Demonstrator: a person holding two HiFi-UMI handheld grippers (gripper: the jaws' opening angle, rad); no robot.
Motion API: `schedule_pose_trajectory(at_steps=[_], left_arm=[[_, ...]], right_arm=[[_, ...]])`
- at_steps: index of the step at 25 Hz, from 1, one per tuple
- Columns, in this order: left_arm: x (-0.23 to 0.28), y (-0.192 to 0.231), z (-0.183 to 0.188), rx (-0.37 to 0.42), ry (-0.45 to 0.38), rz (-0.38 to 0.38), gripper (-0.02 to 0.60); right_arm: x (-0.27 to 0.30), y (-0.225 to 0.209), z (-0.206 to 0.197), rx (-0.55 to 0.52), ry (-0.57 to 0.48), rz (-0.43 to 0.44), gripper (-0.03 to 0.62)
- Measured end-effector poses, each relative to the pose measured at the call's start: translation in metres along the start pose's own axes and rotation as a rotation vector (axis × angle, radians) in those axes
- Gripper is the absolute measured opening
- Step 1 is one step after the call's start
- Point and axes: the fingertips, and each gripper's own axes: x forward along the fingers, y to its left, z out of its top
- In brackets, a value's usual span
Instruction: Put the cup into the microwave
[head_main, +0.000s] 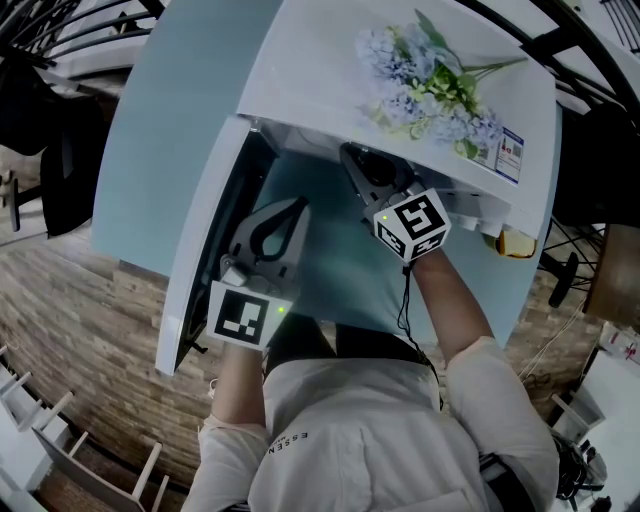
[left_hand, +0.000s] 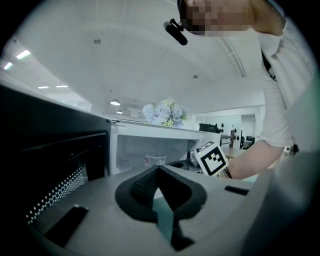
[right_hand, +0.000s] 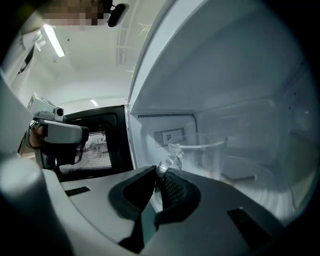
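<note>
The glass cup (right_hand: 197, 155) is being pinched by its handle (right_hand: 169, 162) in the right gripper (right_hand: 159, 176), inside the microwave (right_hand: 225, 75); likely slick, breakable. The left gripper (left_hand: 159, 175) is pressed together, empty.

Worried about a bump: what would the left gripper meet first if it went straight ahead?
Probably the cup inside the open microwave, which the right gripper holds; depth is unclear.

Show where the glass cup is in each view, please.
Head view: not visible, hidden under the microwave top.
Left gripper view: cup centre, inside the cavity.
Right gripper view: cup centre, handle between the right gripper's jaws.
Shared landmark: the open microwave door.
</note>
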Motion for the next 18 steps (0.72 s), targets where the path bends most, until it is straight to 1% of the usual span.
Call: schedule_pose_trajectory(at_steps=[2,6,8,9,12,18], left_arm=[[0.001,0.000,0.000,0.001,0.000,-0.001,0.000],[0.000,-0.003,0.000,-0.001,0.002,-0.005,0.000],[0.000,-0.005,-0.001,-0.010,0.004,-0.006,0.000],[0.000,-0.006,-0.002,-0.015,0.005,-0.008,0.000],[0.000,-0.011,-0.008,-0.017,0.015,-0.020,0.000],[0.003,-0.018,-0.011,-0.022,0.016,-0.039,0.000]], right_arm=[[0.001,0.000,-0.001,-0.004,0.007,-0.004,0.018],[0.000,0.002,-0.003,-0.044,0.026,-0.012,0.018],[-0.002,0.002,-0.002,-0.035,0.015,-0.010,0.020],[-0.003,0.001,-0.003,-0.026,0.008,-0.011,0.026],[-0.008,-0.001,-0.009,-0.003,0.000,-0.019,0.091],[-0.024,-0.009,-0.012,0.016,-0.012,-0.066,0.101]])
